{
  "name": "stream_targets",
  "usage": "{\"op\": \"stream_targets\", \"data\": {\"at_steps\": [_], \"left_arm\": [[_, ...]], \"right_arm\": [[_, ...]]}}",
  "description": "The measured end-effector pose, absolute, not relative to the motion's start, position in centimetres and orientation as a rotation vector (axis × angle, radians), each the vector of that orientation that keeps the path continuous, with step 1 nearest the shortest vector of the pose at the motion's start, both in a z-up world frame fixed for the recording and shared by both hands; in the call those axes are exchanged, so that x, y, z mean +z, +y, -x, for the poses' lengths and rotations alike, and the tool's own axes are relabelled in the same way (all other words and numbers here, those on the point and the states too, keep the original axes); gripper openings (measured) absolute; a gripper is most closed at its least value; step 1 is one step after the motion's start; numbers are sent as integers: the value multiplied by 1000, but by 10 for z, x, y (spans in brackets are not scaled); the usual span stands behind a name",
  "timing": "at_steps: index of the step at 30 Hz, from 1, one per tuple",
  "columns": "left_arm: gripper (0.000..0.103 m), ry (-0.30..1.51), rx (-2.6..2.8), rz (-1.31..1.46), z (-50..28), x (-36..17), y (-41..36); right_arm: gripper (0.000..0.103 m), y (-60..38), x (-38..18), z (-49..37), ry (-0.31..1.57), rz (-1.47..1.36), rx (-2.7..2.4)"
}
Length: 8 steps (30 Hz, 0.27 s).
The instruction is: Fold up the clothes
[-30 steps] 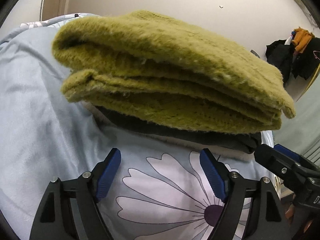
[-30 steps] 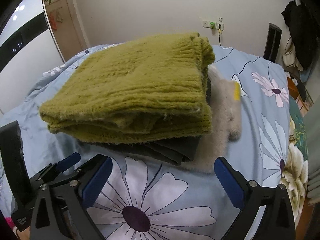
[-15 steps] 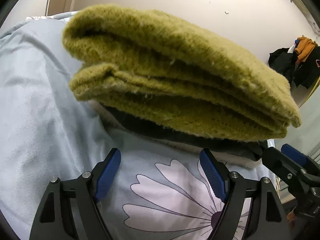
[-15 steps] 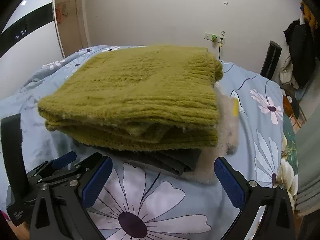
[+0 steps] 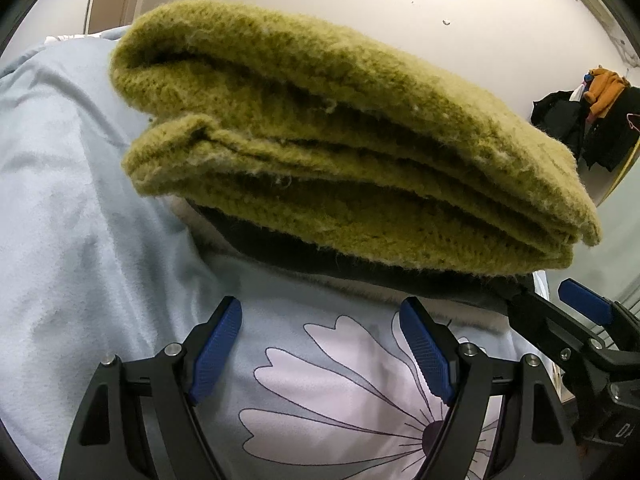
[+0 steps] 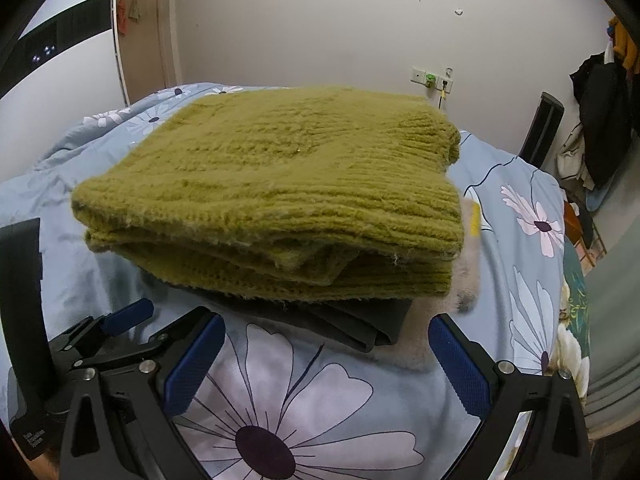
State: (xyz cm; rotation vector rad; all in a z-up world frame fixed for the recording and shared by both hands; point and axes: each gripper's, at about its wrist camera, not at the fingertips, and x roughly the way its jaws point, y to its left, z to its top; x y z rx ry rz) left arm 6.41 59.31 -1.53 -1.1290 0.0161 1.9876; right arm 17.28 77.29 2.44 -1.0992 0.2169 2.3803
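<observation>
1. Presently, the sweater point(image 6: 272, 184) lies folded atop a stack on the bed point(image 6: 520, 216), over a dark garment point(image 6: 360, 320) and a pale fluffy one point(image 6: 466, 280).
2. Left gripper point(image 5: 320, 344): fingers spread wide, holding nothing, just short of the stack.
3. Right gripper point(image 6: 326, 360): fingers spread wider, likewise holding nothing, near the stack's front edge.
4. Handling, by judgement: the knit looks thick, soft and limp, light rather than heavy; layers may slide apart. Best hold is at the folded edge, pinching all layers.
5. Obscured: most of both lower garments; their fold state cannot be told. The stack's far side is hidden.
</observation>
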Motion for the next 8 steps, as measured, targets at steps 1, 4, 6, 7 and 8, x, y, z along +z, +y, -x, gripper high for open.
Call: {"op": "stream_targets", "data": {"at_steps": [1,4,6,7,8], "left_arm": [[82,16,1988,1130,-64,-15,592],[82,17,1994,1132,-64,-13,587],[82,20,2000,1133,-64,-12,584],[82,19,2001,1133,-63,-11,582],[82,19,2002,1134,-63,-10,580]], "right_arm": [[103,773,24,-173,217,1099,2379],[103,773,23,-173,227,1097,2375],[103,773,23,-172,226,1098,2372],[103,772,23,-172,226,1098,2371],[103,772,24,-172,226,1098,2370]]}}
